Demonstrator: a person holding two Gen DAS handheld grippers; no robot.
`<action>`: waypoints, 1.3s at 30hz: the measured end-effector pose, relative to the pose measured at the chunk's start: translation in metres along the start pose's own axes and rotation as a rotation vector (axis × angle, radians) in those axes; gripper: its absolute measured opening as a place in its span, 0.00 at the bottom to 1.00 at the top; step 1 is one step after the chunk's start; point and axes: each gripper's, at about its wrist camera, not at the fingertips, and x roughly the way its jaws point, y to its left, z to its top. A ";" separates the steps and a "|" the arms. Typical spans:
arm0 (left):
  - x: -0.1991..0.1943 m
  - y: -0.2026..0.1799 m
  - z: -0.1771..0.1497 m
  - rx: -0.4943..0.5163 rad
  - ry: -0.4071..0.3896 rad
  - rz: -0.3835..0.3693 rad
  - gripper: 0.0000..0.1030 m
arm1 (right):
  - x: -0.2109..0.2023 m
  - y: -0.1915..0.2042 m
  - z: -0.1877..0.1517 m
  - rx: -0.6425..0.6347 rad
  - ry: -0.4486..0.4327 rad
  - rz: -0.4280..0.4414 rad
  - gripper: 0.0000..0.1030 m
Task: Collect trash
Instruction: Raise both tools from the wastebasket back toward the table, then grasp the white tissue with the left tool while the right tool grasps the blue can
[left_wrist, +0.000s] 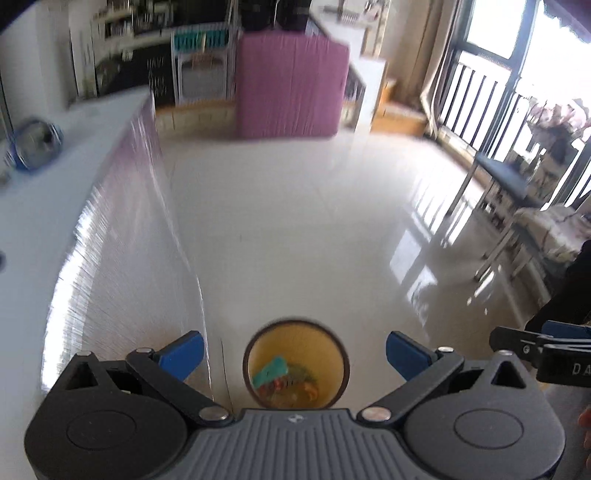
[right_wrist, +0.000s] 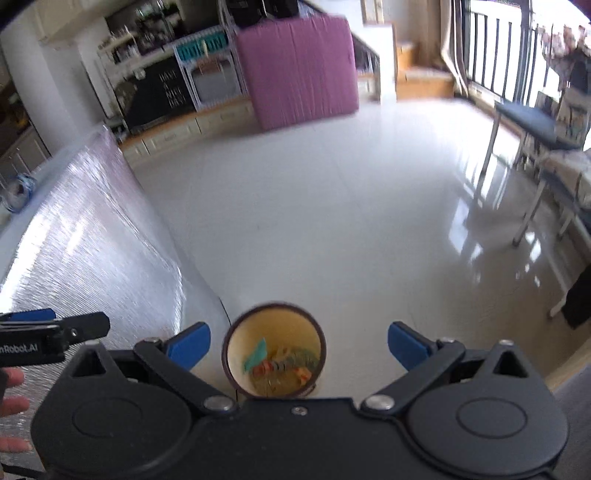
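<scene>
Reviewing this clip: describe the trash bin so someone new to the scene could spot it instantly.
Start at the pale glossy floor, beside the foot of the white counter at the left. The bin stands there, directly below both grippers. It is a small round container with a dark brown rim and yellow interior, holding a teal scrap and colourful wrappers.

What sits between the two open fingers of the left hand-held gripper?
The bin, seen from above with colourful trash inside, on the floor below the left hand-held gripper; left wrist view.

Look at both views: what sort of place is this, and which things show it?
Probably a home living area. A glossy tiled floor, a folded pink mat against cluttered shelves, and a railed balcony window show it. A bin with wrappers stands on the floor.
</scene>
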 end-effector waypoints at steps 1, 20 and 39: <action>-0.011 0.001 0.001 0.002 -0.025 -0.001 1.00 | -0.010 0.003 0.002 -0.005 -0.024 0.004 1.00; -0.184 0.072 0.005 -0.046 -0.390 0.054 1.00 | -0.136 0.091 0.026 -0.119 -0.332 0.128 1.00; -0.248 0.277 -0.032 -0.224 -0.488 0.314 1.00 | -0.118 0.298 0.038 -0.330 -0.440 0.338 1.00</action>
